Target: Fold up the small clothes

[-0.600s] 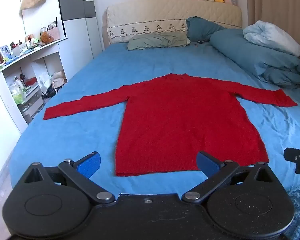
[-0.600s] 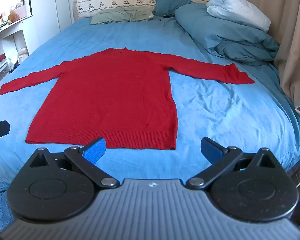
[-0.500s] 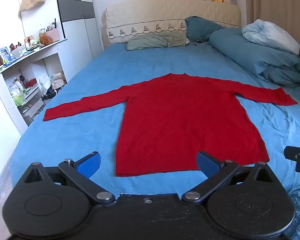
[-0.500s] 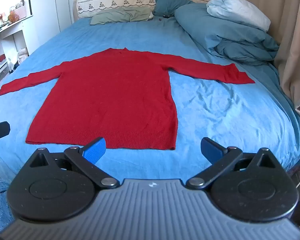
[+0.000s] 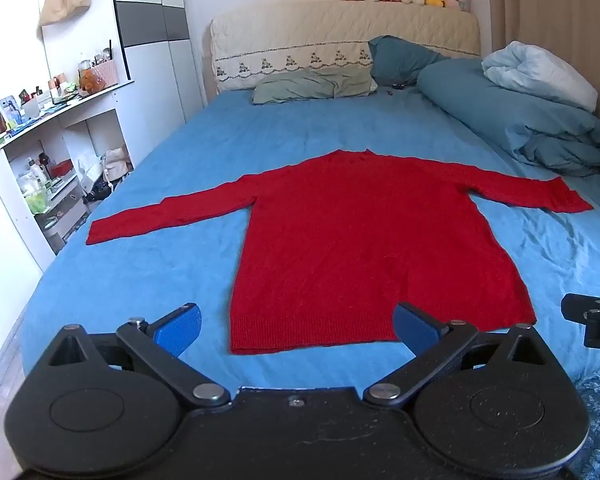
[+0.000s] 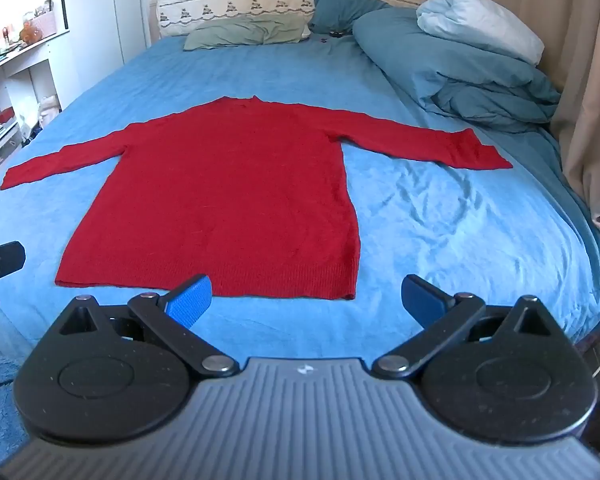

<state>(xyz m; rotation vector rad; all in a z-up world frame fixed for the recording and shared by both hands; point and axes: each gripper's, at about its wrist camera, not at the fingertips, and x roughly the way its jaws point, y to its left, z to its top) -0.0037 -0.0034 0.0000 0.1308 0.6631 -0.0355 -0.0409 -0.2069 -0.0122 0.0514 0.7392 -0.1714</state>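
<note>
Sweater lying flat, both claws waiting empty

Left wrist: the left gripper [image 5: 296, 326] is gaping wide, holding nothing; the red sweater [image 5: 364, 248] is lying mid-frame. Right wrist: the right gripper [image 6: 306, 298] is hanging equally wide; pinching sleeve cuffs first looks best

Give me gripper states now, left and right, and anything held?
Left gripper: jaws open wide, holding nothing, short of the red sweater.
Right gripper: jaws open wide, holding nothing, near the sweater's hem corner.

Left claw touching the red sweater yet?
Apart. In the left wrist view the left claw stands open above the red sweater, nothing between its blue pads, bed sheet visible beneath.
</note>
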